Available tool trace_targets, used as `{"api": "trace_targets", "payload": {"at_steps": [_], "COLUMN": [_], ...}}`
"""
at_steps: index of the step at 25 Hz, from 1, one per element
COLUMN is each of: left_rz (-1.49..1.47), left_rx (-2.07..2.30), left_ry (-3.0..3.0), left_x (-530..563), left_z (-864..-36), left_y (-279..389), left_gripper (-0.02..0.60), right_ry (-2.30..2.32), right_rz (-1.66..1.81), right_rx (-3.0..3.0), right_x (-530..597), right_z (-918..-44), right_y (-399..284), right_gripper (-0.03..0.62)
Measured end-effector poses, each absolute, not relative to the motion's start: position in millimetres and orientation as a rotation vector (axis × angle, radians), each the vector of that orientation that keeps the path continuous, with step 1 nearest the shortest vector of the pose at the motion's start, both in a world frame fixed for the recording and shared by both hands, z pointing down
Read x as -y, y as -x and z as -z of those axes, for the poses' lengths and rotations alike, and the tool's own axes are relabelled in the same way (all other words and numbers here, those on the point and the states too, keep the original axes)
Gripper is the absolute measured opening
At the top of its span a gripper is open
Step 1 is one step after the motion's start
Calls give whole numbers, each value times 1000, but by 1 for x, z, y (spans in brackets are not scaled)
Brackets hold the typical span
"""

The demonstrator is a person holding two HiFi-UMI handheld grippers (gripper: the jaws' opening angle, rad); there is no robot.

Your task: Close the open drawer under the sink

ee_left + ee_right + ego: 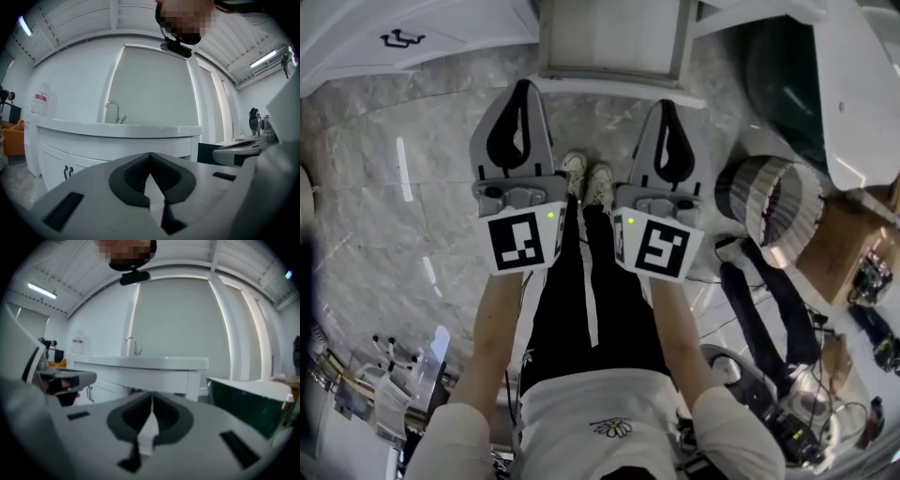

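The white drawer [609,42] stands pulled out from the cabinet at the top of the head view, its front edge [609,84] facing me. My left gripper [523,86] and right gripper [667,105] are held side by side just short of that front, one towards each end, both shut and holding nothing. In the left gripper view my shut left gripper [150,154] points level at the white sink counter [117,129] with its tap [114,111]. The right gripper view has my right gripper [151,394] aimed at the same counter [140,363].
Cabinet doors with black handles [401,39] lie left of the drawer. A dark green tub [248,399] stands to the right, with a ribbed round bin [778,211] and cables near my right side. My shoes [586,178] rest on the marble floor [384,187].
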State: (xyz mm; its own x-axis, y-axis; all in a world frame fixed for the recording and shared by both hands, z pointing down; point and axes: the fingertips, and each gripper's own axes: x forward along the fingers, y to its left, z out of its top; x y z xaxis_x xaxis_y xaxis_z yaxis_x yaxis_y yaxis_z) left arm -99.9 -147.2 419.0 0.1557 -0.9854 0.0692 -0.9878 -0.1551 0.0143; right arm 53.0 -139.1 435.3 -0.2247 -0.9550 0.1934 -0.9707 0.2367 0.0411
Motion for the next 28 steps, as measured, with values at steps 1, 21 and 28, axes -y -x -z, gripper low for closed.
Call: {"api": "trace_targets", "payload": {"at_steps": [1,21,28], "left_rz": [-79,-180,-200], "left_rx": [1997,1977,1968], "left_ry": [-2348,-2310,-2284], "left_x": [146,130,126], "left_z": [-421,-453,-471], "left_y": [99,113,122], "left_gripper": [21,21,20], "right_ry": [-1833,-1734,-1678], "right_rz": [-155,-319,-543], "right_rx": [2316,2318,2221], "right_x": [137,115,126], "right_z": [-440,-520,-591], "right_y": [-54,-27,-10], "right_gripper": [29,31,187]}}
